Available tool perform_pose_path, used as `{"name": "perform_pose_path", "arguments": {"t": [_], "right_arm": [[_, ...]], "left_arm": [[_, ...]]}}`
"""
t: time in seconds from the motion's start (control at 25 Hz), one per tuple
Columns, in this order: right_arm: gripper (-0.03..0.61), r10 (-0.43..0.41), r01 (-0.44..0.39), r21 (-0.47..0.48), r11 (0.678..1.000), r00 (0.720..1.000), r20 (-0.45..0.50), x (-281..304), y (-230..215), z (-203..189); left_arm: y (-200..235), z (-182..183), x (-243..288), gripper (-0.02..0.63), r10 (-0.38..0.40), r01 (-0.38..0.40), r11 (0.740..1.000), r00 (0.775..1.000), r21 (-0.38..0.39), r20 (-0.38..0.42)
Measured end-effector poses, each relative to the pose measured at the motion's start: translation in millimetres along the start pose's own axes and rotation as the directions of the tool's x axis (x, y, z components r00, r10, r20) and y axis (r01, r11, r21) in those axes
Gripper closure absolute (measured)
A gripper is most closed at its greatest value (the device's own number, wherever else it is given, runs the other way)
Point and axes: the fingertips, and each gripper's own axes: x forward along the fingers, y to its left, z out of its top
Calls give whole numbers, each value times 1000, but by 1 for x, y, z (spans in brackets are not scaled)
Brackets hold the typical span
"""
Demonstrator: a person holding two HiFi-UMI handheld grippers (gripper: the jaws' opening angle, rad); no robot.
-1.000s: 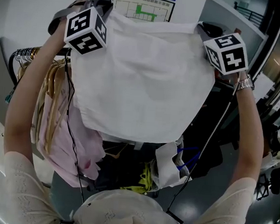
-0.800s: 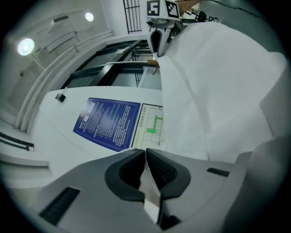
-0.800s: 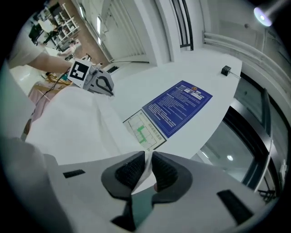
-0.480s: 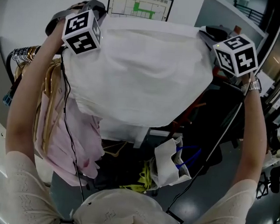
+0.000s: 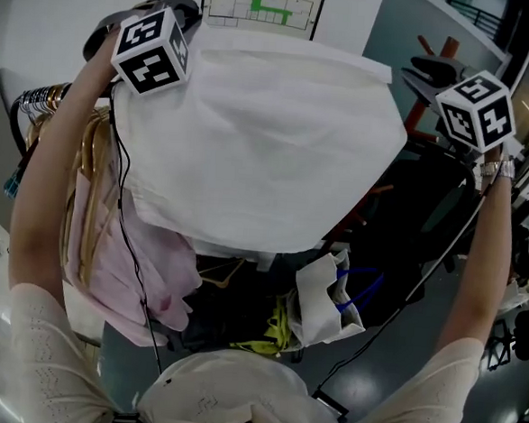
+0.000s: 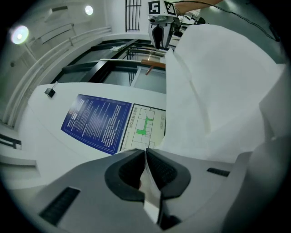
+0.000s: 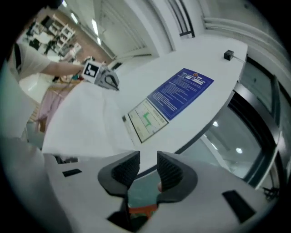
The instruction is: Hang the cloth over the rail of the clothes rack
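Observation:
A large white cloth [image 5: 261, 133] is spread high in front of me, draped over the top of the clothes rack, whose rail [image 5: 26, 106] shows only at the left with hangers on it. My left gripper [image 5: 189, 18] is at the cloth's upper left corner; in the left gripper view it [image 6: 145, 164] is shut on a thin edge of the cloth [image 6: 218, 91]. My right gripper [image 5: 420, 74] hangs to the right of the cloth's upper right corner, apart from it. In the right gripper view it [image 7: 148, 166] stands open with nothing between its fingers, and the cloth [image 7: 86, 123] lies to its left.
Pink garments [image 5: 109, 240] hang on wooden hangers [image 5: 93, 149] at the left of the rack. A wall poster [image 5: 261, 0] is behind the cloth. A white bag [image 5: 327, 292] and yellow fabric [image 5: 274, 329] lie below. A reddish-brown stand [image 5: 438, 55] and dark items are at the right.
The right gripper has let go of the cloth's right corner and moved off to the right. The cloth now sags over the rack. The left gripper keeps its hold.

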Motion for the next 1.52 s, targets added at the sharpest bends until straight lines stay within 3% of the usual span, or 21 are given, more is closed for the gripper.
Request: {"name": "perform_pose_path", "arguments": {"t": [0.12, 0.24, 0.32, 0.48, 0.6, 0.76, 0.88, 1.08, 1.16, 1.4, 1.52], "right_arm": [[471, -54, 53, 25, 998, 998, 30, -12, -11, -7], [471, -71, 82, -77, 994, 988, 139, -17, 16, 37], [472, -22, 56, -150, 987, 976, 216, -9, 47, 80], [471, 130, -60, -206, 977, 929, 345, 26, 114, 159], [472, 198, -118, -245, 962, 922, 334, 65, 145, 194], [471, 209, -143, -216, 966, 923, 323, 115, 155, 228], [472, 256, -208, -186, 960, 922, 292, 143, 166, 235], [472, 188, -136, -197, 971, 943, 273, 161, 169, 236], [527, 182, -144, -159, 977, 947, 264, 163, 166, 235], [548, 196, -180, -87, 980, 952, 235, 173, 152, 222], [546, 195, -187, -60, 981, 959, 207, 179, 147, 207]], "left_arm": [[5, 1, -4, 595, 32, -32, 999, 999, 4, 26], [11, 10, -10, 595, 82, -82, 997, 993, -7, 81], [15, 16, -14, 595, 117, -114, 993, 986, -28, 118], [21, 19, -22, 595, 174, -169, 985, 974, -42, 145], [24, 22, -25, 595, 196, -185, 980, 965, -78, 172], [25, 22, -26, 595, 193, -164, 974, 961, -153, 200], [28, 26, -32, 594, 206, -167, 971, 949, -174, 240], [26, 27, -36, 594, 196, -133, 965, 938, -225, 286], [26, 29, -36, 594, 181, -115, 967, 937, -227, 299], [27, 33, -42, 594, 147, -133, 988, 960, -75, 240], [47, 38, -70, 594, 188, -167, 981, 946, -100, 265]]}}
